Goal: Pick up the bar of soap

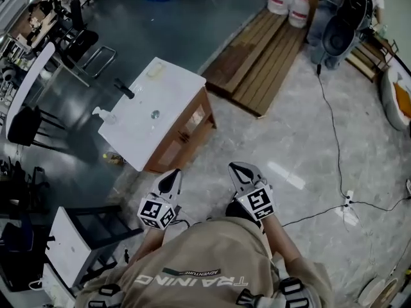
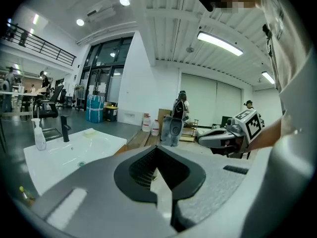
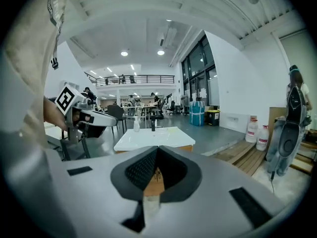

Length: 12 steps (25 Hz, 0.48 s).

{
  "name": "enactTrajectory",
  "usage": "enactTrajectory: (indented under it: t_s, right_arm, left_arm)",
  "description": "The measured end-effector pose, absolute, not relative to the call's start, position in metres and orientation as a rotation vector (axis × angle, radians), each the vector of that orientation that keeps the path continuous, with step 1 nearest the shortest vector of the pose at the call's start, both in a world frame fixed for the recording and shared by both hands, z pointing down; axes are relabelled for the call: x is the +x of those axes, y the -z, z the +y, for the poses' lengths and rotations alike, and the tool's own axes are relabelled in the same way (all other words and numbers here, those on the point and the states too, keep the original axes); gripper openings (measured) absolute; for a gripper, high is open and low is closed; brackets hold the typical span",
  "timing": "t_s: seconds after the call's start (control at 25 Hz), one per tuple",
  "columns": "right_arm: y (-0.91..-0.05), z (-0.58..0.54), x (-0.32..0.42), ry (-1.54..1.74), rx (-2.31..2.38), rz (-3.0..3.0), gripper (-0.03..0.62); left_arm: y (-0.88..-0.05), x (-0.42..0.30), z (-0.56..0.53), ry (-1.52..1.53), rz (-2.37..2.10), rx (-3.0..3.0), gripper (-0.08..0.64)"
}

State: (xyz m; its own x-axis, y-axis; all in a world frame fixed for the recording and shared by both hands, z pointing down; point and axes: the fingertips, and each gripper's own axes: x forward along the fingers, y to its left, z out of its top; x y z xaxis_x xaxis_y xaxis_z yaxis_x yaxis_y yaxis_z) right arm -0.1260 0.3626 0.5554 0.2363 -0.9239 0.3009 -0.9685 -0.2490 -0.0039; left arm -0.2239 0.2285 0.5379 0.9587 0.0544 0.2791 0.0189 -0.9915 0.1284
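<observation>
White-topped counter point(image 1: 131, 140) stands to the far left. What looks like the bar of soap point(image 1: 156, 70), a pale patch too small to be sure of, lies flat near its far corner, its long axis seemingly along the far edge. Nothing is done yet: the left gripper point(image 1: 174, 174) and right gripper point(image 1: 236, 169) are both closed and empty, well apart from it, so the approach and grasp remain.

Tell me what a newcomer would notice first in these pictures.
The white sink counter stands left of centre, with a black tap and a pale bar of soap near its far corner. Close to the person's body, the left gripper and right gripper are both shut and empty, short of the counter.
</observation>
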Motion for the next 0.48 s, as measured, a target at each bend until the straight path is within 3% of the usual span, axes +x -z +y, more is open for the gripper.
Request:
enactTrajectory:
  t_s: [0.48]
  right_arm:
    - [-0.557, 0.336, -0.065, -0.354, 2.261, -1.947, 0.005]
  left_arm:
    - [-0.545, -0.176, 0.224, -0.410, -0.130, 2.945, -0.005]
